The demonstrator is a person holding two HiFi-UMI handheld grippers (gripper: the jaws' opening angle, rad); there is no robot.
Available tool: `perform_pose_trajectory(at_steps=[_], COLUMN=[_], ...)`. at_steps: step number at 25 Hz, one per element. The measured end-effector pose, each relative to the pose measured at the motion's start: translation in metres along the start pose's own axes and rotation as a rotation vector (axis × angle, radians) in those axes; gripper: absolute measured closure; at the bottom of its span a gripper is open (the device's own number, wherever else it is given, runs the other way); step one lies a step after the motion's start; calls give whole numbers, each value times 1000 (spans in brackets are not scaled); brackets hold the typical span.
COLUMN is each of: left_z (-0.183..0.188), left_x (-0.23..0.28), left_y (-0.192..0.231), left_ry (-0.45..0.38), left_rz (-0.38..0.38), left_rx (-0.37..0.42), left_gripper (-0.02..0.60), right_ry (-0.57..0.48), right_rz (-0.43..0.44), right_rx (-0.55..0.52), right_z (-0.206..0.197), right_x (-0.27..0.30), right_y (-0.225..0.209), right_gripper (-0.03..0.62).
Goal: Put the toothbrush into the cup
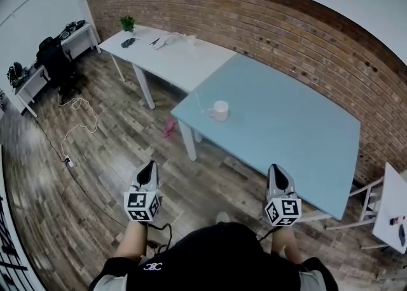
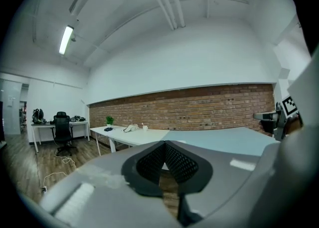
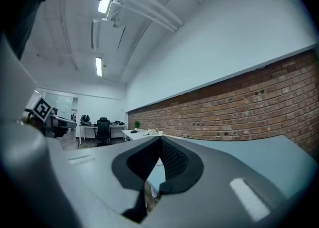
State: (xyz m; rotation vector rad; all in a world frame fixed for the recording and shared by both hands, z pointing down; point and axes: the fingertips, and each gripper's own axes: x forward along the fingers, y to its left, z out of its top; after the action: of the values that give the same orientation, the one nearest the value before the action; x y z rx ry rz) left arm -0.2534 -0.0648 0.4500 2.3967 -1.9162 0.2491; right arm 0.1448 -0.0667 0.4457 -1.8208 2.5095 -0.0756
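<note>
Both tongs closed, nothing in them: left tongs (image 1: pixel 149 168) and right tongs (image 1: pixel 277 170) held out over the wood floor (image 1: pixel 108 156), short of the blue bench (image 1: pixel 286 124). White cup (image 1: pixel 220 110) stands near the bench's left corner. Toothbrush (image 1: pixel 200 103) shows as a thin pale stick on the bench just left of the cup, outside it. Too small to tell whether they touch.

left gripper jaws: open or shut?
Shut. In the left gripper view the left gripper has its jaws meeting at the tips, with nothing between them.
</note>
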Motion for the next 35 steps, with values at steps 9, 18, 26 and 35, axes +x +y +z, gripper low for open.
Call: perform_pose_trajectory(at_steps=[9,18,26,35], left_z=[17,22,5,8], left_x=[81,124,171,267], left_y=[-8,-22,-15,13], left_ry=[25,56,87,94], left_rz=[40,23,0,-88], left_rx=[-12,5,12,89], left_gripper=[575,574,574,575], right_ry=[58,99,141,159], right_rz=[102,138,148,92], right_rx=[-43,-30,-15,-8], right_z=[-2,-11,-33,-39], right_x=[78,116,144,226], right_y=[-39,-66,-72,-79], right_gripper=[588,588,589,588])
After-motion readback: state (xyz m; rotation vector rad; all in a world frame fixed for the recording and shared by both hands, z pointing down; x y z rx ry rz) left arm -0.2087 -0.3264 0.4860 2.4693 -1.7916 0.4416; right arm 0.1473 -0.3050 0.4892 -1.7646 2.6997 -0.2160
